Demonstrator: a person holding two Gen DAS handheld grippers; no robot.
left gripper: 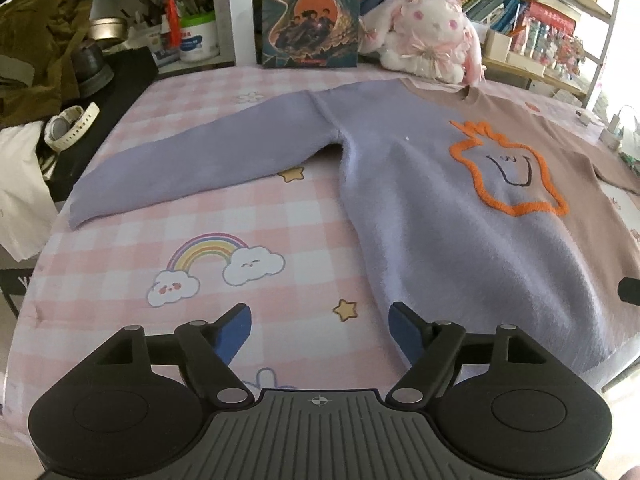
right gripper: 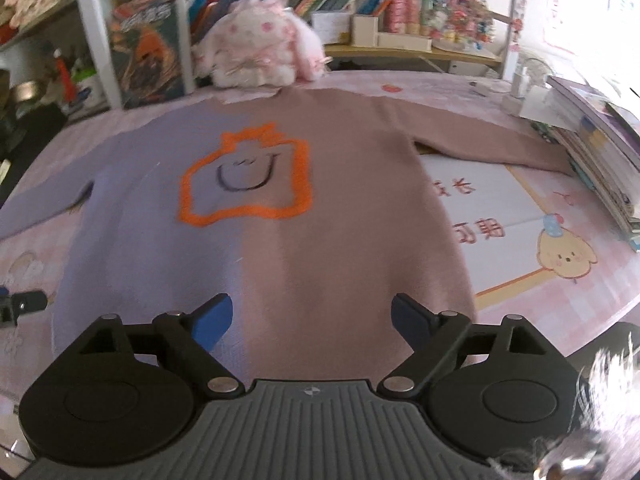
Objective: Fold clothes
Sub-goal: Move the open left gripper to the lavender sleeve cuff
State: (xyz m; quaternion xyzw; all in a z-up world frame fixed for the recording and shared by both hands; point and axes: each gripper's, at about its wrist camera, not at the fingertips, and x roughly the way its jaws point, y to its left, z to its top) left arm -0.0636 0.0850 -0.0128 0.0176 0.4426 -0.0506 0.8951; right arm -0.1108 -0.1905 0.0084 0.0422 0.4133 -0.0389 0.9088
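A sweater (left gripper: 440, 208), half lilac and half brown with an orange outlined smiling shape on the chest, lies flat and face up on the pink checked table cover (left gripper: 200, 232). Its lilac sleeve (left gripper: 192, 164) stretches out to the left. In the right wrist view the sweater (right gripper: 320, 208) fills the middle, and its brown sleeve (right gripper: 488, 140) runs to the right. My left gripper (left gripper: 320, 320) is open and empty, just off the sweater's lower left hem corner. My right gripper (right gripper: 312, 316) is open and empty above the middle of the hem.
A plush rabbit (left gripper: 428, 36) and an upright book (left gripper: 310, 12) stand at the back by the collar. A watch (left gripper: 70, 126) and clothes lie off the left edge. A stack of books (right gripper: 600, 152) sits at the right. Shelves run behind.
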